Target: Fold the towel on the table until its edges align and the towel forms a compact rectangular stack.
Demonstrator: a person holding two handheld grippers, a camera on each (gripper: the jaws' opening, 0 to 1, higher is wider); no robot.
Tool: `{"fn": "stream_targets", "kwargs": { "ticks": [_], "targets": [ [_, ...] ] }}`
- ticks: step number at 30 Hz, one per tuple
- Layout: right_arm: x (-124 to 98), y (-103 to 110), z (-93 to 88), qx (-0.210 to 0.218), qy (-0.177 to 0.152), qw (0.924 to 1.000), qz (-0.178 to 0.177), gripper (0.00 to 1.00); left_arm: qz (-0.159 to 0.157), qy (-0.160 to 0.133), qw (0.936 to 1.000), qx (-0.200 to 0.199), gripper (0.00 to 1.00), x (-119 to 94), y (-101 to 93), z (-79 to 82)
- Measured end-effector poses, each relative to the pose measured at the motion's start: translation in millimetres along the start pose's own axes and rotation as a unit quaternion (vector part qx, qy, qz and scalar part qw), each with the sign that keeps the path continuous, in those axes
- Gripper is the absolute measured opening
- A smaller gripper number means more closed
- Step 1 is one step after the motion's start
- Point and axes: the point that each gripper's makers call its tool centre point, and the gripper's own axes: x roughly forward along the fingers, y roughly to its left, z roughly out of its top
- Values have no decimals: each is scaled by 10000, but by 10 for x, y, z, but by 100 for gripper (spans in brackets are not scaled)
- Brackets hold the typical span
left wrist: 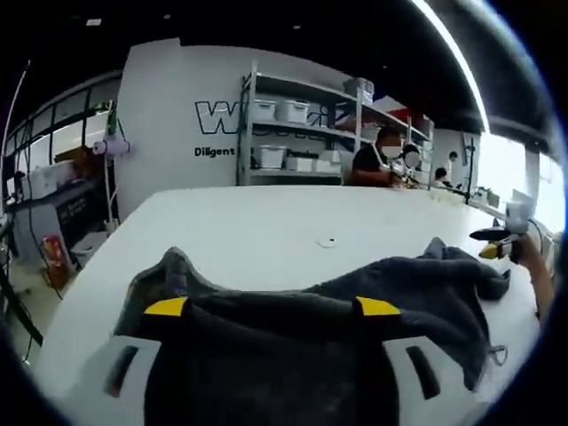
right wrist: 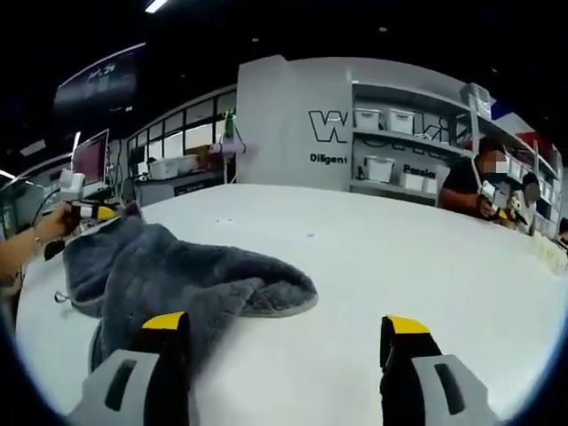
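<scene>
The dark grey terry towel [right wrist: 177,275] lay crumpled on the wide white table [right wrist: 399,266], bunched in loose folds, not yet flat or squared. In the left gripper view, the left hand-held gripper [left wrist: 271,307] had its yellow-tipped jaws spread, with towel cloth draped between and over them; whether it pinched any cloth could not be told. In the right gripper view, the right hand-held gripper [right wrist: 286,325] stood with jaws wide apart and nothing held, one jaw just beside the towel's near edge. The step looked like finding corners. To do it well, each gripper should have taken a single layer at an outer corner, lifted, and drawn the cloth taut and flat before any fold. A pinch through bunched layers risked misaligned edges.
</scene>
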Motion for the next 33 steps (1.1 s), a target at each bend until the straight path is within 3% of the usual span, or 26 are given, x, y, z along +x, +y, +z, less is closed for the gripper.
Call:
{"fn": "stream_targets", "kwargs": {
  "ticks": [6, 8, 10, 13, 16, 24, 33],
  "targets": [
    [16, -16, -13, -56, 49, 9999, -67, 92, -741, -148, 9971, 61, 89, -83, -405, 24],
    [20, -22, -23, -52, 70, 9999, -78, 92, -862, -168, 9961, 40, 92, -99, -471, 33],
    [33, -33, -40, -79, 115, 9998, -110, 92, -1131, -364, 9929, -26, 95, -130, -644, 98],
    [52, -27, -61, -100, 161, 9998, -109, 92, -1409, -350, 9892, 204, 99, -151, -849, 117],
    [68, -33, -95, -115, 231, 9996, -121, 92, -1839, -343, 9814, 437, 99, -179, -1091, 130],
    [104, -52, -113, -184, 323, 9992, -154, 92, -2439, -493, 9662, 677, 99, -285, -1545, 142],
    [155, -39, -53, -347, 355, 9987, -125, 92, -3073, -784, 9476, 378, 99, -488, -1920, 132]
  ]
}}
